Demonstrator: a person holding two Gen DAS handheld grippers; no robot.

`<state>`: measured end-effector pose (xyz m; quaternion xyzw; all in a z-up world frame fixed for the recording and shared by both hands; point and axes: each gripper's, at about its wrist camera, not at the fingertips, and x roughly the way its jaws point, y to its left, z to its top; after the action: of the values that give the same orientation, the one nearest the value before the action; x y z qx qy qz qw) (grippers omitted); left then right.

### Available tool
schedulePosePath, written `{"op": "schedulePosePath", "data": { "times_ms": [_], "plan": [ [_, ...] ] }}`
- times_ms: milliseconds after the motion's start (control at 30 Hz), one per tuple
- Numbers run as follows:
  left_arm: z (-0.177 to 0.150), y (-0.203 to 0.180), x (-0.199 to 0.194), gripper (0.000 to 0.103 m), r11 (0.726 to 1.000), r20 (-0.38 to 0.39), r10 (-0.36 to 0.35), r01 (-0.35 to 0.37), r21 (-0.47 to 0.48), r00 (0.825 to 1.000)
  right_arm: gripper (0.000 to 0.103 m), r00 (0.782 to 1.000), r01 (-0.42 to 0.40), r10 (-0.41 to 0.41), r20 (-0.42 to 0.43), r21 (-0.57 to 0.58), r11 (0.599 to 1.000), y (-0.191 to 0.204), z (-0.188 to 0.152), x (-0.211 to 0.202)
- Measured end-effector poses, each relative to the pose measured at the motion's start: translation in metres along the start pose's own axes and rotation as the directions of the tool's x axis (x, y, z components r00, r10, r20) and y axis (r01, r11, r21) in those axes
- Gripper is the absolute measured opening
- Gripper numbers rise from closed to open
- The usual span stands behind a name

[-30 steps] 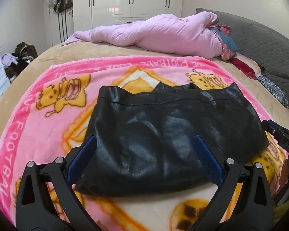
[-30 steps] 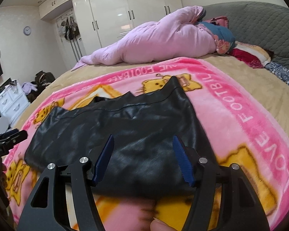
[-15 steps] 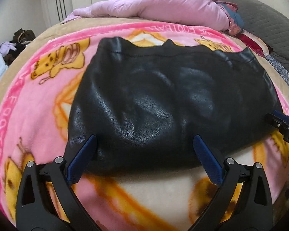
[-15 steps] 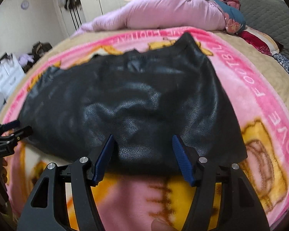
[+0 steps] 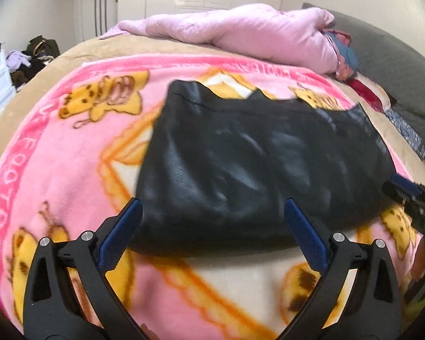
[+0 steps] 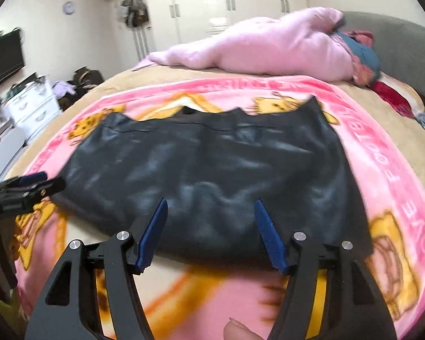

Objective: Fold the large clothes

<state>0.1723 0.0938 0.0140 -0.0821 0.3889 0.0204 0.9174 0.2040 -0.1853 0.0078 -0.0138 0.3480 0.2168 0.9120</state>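
Since half a second ago, both cameras have pulled back and risen: the garment fills less of each view and the wardrobes show again. Left wrist view: left gripper (image 5: pixel 209 225), jaws spread wide and holding nothing, hovers at the near left hem of the black leather-look garment (image 5: pixel 257 175), which lies flat on the pink cartoon blanket (image 5: pixel 56 155) spread over the bed; the right gripper (image 5: pixel 410 198) shows at the garment's right edge, contact unclear through blur. Right wrist view: right gripper (image 6: pixel 211 228), jaws likewise wide and empty, sits over the near hem of the garment (image 6: pixel 212 175); the left gripper (image 6: pixel 22 188) appears at its left corner. Risks, as judged: the slick, stiff material may slide from the pads; a low bite could catch the fleece blanket together with the hem; uneven lifting between the two sides would skew the fold. Containers: none among the task items; white drawers (image 6: pixel 34 107) far left, contents not visible; pink duvet (image 6: pixel 269 51) heaped behind.
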Motion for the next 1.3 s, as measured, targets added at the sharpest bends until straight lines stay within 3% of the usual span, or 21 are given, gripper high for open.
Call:
{"op": "schedulePosePath", "data": {
  "times_ms": [67, 133, 267, 500, 600, 767, 967, 1000, 1033, 1100, 1300],
  "plan": [
    [0.002, 0.008, -0.002, 0.094, 1.0, 0.005, 0.005, -0.005, -0.02, 1.0, 0.061, 1.0, -0.021, 0.021, 0.0, -0.014, 1.0, 0.011, 0.001, 0.001],
    [0.003, 0.017, -0.002, 0.094, 0.999, 0.006, 0.007, -0.007, -0.042, 1.0, 0.045, 1.0, -0.031, 0.03, -0.002, -0.037, 0.999, 0.021, 0.001, 0.002],
    [0.002, 0.034, 0.0, 0.094, 0.997, -0.001, 0.011, -0.011, -0.081, 1.0, 0.032, 0.999, -0.053, 0.054, 0.005, -0.076, 0.996, 0.038, 0.006, 0.006],
    [-0.001, 0.064, 0.016, 0.094, 0.968, -0.036, -0.118, 0.107, -0.229, 0.992, 0.03, 0.998, -0.065, 0.065, -0.005, -0.09, 0.994, 0.058, 0.01, 0.017],
    [-0.004, 0.072, 0.029, 0.093, 0.955, -0.057, -0.137, 0.116, -0.272, 0.989, 0.03, 0.998, -0.058, 0.056, -0.026, -0.081, 0.995, 0.061, 0.01, 0.025],
    [-0.008, 0.083, 0.054, 0.094, 0.909, -0.07, -0.234, 0.192, -0.37, 0.97, 0.026, 0.996, -0.043, 0.038, -0.086, -0.061, 0.997, 0.058, 0.005, 0.043],
    [-0.004, 0.08, 0.072, 0.093, 0.894, -0.06, -0.274, 0.231, -0.384, 0.96, 0.026, 0.988, -0.029, 0.022, -0.151, -0.041, 0.999, 0.058, -0.007, 0.066],
    [-0.003, 0.079, 0.074, 0.084, 0.892, -0.055, -0.281, 0.24, -0.383, 0.958, 0.026, 0.988, -0.028, 0.022, -0.154, -0.039, 0.999, 0.058, -0.009, 0.07],
    [-0.002, 0.076, 0.077, 0.067, 0.883, -0.047, -0.308, 0.267, -0.385, 0.95, 0.026, 0.987, -0.029, 0.024, -0.157, -0.033, 0.999, 0.057, -0.012, 0.073],
    [0.0, 0.074, 0.08, 0.062, 0.88, -0.043, -0.315, 0.275, -0.388, 0.948, 0.026, 0.986, -0.044, 0.042, -0.159, -0.008, 0.999, 0.051, -0.015, 0.079],
    [0.011, 0.059, 0.061, 0.035, 0.915, 0.003, -0.272, 0.26, -0.31, 0.962, 0.026, 0.981, -0.087, 0.088, -0.173, 0.018, 0.996, 0.045, -0.014, 0.081]
  ]
}}
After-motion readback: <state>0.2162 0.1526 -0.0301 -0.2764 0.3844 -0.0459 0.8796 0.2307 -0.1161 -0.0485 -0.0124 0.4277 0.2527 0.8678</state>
